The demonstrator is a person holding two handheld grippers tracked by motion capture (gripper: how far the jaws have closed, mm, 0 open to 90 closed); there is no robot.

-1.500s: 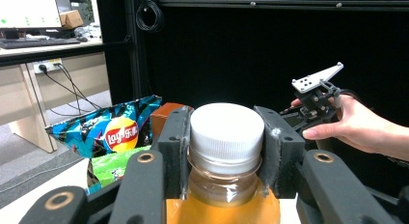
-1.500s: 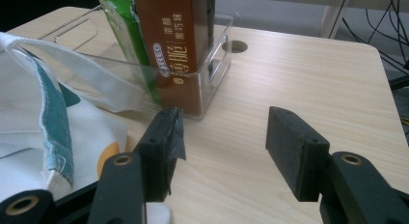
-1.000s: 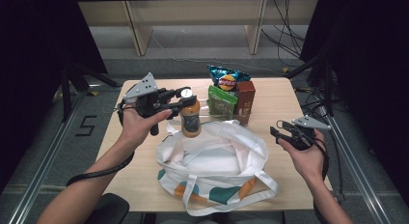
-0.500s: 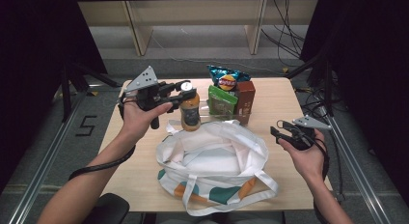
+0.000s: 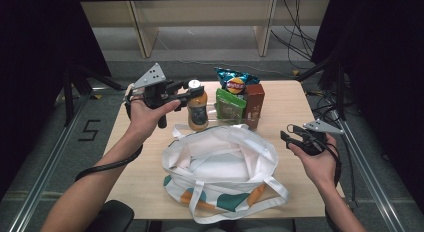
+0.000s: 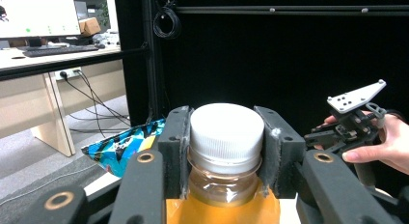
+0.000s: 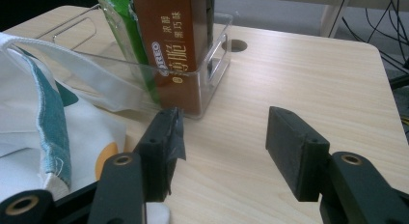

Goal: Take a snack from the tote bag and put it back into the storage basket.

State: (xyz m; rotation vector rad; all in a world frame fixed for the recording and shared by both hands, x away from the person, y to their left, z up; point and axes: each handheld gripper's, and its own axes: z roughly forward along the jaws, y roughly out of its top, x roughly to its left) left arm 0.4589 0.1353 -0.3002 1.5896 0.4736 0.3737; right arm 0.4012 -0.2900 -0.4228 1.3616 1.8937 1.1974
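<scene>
Nearest, at the desk's (image 5: 295,99) front edge: a white tote (image 5: 220,167) with teal and orange print, lying mouth-up and spread wide, handles splayed, probably opened that way to take goods dropped from above.

Just right of the tote, the right claw (image 5: 289,137), held low over bare desk in the right hand (image 5: 315,159). Jaws parted, nothing between them; in the right gripper view (image 7: 219,137) pointed toward a clear bin (image 7: 212,64), apart from it. Likely idling, ready to steady the tote or fetch the next item.

Farther back, behind the tote, the bottle (image 5: 197,109): amber contents, white cap (image 6: 226,130), upright. Whether lifted or resting on the desk, impossible to say from above. Left claw (image 5: 192,89) clamped on the neck and cap from the side, pads pressed to both flanks in the left gripper view (image 6: 226,137). A grip that high would keep the bottle hanging plumb, handy for lowering into the tote.

Beyond and right of the bottle, packed upright in the bin: a green pouch (image 5: 230,104), a brown box (image 5: 254,102), and behind them a blue chip bag (image 5: 235,82). Stood on end, probably for easy side grasps.
</scene>
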